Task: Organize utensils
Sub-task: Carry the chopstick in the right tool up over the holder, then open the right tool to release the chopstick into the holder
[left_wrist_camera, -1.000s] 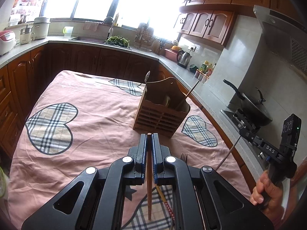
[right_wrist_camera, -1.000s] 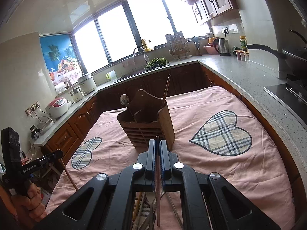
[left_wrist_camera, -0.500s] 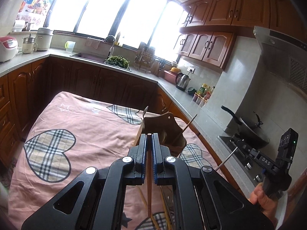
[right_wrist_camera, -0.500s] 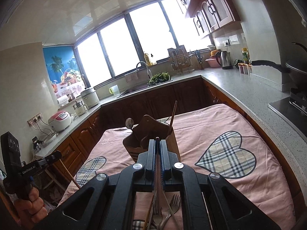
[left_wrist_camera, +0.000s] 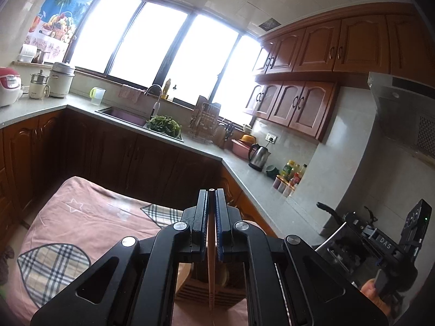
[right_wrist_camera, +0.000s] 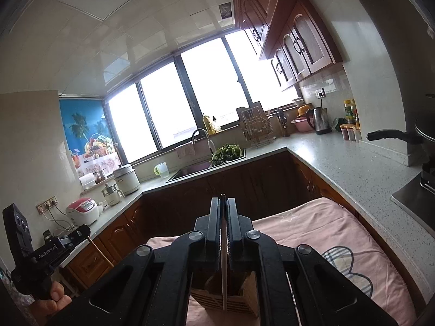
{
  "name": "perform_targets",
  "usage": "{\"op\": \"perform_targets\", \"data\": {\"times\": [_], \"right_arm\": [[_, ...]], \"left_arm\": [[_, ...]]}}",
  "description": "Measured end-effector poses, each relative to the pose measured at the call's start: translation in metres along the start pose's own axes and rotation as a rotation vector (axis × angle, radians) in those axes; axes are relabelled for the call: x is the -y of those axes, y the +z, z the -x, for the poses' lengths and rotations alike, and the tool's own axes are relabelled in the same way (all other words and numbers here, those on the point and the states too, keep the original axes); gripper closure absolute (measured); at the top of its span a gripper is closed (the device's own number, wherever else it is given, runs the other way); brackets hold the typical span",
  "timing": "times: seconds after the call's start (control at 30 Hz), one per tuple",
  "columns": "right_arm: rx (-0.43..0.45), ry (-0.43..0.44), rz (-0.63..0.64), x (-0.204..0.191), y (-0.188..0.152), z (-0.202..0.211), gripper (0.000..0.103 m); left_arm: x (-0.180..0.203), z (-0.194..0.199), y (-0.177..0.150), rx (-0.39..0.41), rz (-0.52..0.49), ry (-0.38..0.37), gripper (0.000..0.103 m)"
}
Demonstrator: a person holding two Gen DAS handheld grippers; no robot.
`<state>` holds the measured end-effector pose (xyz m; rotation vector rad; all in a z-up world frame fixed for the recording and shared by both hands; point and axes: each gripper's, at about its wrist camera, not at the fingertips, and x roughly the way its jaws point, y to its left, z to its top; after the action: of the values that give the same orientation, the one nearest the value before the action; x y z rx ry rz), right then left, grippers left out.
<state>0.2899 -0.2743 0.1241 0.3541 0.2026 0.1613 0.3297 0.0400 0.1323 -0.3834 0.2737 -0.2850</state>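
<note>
The left claw (left_wrist_camera: 211, 191) pinches a slim wooden chopstick (left_wrist_camera: 210, 277); the right claw (right_wrist_camera: 223, 199) pinches another thin wooden chopstick (right_wrist_camera: 224, 277), above a slatted wooden utensil holder (right_wrist_camera: 214, 303) on pink cloth (right_wrist_camera: 326, 233).

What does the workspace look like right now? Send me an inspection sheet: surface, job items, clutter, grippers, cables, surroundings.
Surface: table under a pink cloth with plaid hearts.
Job's things: wooden utensil holder stands on the cloth, seen below both grippers; one chopstick in the left gripper, another chopstick in the right.
Clutter: nothing seen on the visible part of the cloth.
Grippers: left gripper and right gripper each have jaws shut on a chopstick that hangs down toward the holder.
Cables: cords at the wall sockets beside the rice cooker; none on the table.
Surroundings: counter with sink, greens, kettle, wok on the stove.
</note>
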Motion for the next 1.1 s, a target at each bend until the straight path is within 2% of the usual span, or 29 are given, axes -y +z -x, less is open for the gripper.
{"op": "perform_targets", "data": {"times": [0.13,0.27,0.57,0.77,0.9,1.1], "right_arm": [[0.013,-0.023,0.014,0.004,0.004,-0.022,0.099],[-0.014,-0.038,0.003,0.014,-0.007,-0.045,0.099],[-0.133,-0.060,-0.044,0.042,-0.055,-0.090,0.099],[-0.188,-0.054,-0.056,0.045,-0.076,-0.108,0.099],[-0.197,-0.051,-0.055,0.044,-0.079,-0.111,0.098],[-0.212,-0.050,-0.063,0.047,-0.077,-0.112,0.098]], "left_arm": [[-0.003,-0.027,0.006,0.019,0.017,0.016,0.099],[-0.006,-0.057,-0.001,0.022,0.027,0.036,0.099],[-0.021,-0.113,-0.054,-0.049,0.026,0.079,0.099],[-0.023,-0.132,-0.078,-0.119,-0.002,0.083,0.098],[-0.015,-0.133,-0.082,-0.113,-0.064,0.098,0.098],[-0.018,-0.133,-0.079,-0.128,-0.057,0.084,0.097]]}}
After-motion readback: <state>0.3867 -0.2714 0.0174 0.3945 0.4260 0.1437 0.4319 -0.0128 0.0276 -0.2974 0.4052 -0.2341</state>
